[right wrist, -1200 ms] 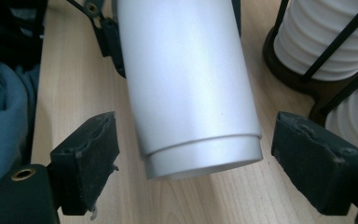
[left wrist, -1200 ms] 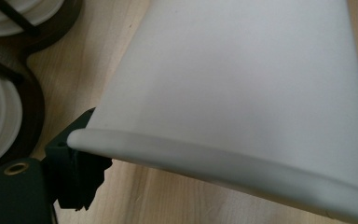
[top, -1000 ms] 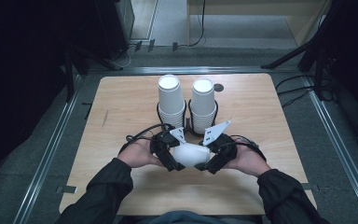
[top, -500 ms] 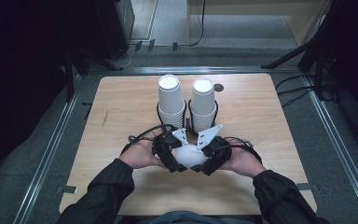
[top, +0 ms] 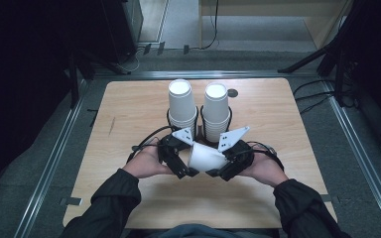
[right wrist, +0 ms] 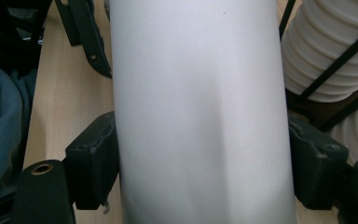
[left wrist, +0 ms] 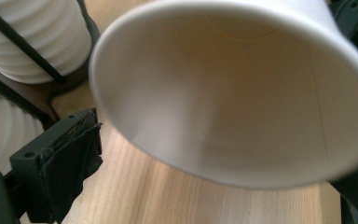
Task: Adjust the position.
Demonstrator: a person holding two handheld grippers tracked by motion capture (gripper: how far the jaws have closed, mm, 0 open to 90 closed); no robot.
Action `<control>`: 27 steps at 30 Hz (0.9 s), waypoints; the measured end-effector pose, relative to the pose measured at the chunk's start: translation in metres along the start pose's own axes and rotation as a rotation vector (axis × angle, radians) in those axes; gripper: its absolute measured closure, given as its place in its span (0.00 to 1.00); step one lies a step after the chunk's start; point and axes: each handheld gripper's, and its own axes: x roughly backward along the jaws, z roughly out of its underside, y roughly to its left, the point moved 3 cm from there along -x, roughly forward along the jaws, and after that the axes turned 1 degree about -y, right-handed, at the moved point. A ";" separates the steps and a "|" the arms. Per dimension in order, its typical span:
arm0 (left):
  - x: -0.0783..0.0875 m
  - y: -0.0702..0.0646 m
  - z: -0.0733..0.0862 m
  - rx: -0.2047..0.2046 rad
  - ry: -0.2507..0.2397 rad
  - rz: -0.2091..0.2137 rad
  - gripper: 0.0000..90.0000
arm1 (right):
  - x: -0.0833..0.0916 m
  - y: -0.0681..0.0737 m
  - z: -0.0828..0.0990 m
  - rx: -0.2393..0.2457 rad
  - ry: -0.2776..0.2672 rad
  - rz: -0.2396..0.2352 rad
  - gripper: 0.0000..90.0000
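A single white paper cup (top: 206,157) lies on its side above the table's front middle, between my two grippers. My right gripper (top: 226,167) is shut on the cup (right wrist: 200,112), with both black pads pressed against its side wall. The cup's open mouth (left wrist: 233,93) faces my left gripper (top: 180,166), which stands open around the rim. Its left pad (left wrist: 70,161) is a little apart from the cup. Two tall stacks of white cups (top: 182,106) (top: 215,109) stand in black wire holders just behind the grippers.
The wooden table (top: 129,124) has bare room to the left and right of the stacks. Black cables (top: 146,141) trail from the grippers. A small dark round hole (top: 233,92) lies near the far edge. Metal rails (top: 54,158) run along the table's sides.
Both hands have shifted slightly toward the cup stacks, with the single cup still between them. The grey plates on the grippers have spread a little apart again.
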 end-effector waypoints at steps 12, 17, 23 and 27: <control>0.011 0.007 0.007 0.032 -0.052 -0.012 0.00 | 0.023 -0.009 0.004 -0.047 -0.076 0.027 0.24; 0.013 0.008 0.010 0.054 -0.073 0.005 0.00 | 0.032 -0.013 0.005 -0.062 -0.087 0.041 0.24; 0.014 0.010 0.012 0.066 -0.087 -0.011 0.00 | 0.040 -0.015 0.007 -0.086 -0.121 0.049 0.24; 0.014 0.013 0.013 0.074 -0.105 -0.018 0.00 | 0.044 -0.016 0.008 -0.099 -0.140 0.046 0.24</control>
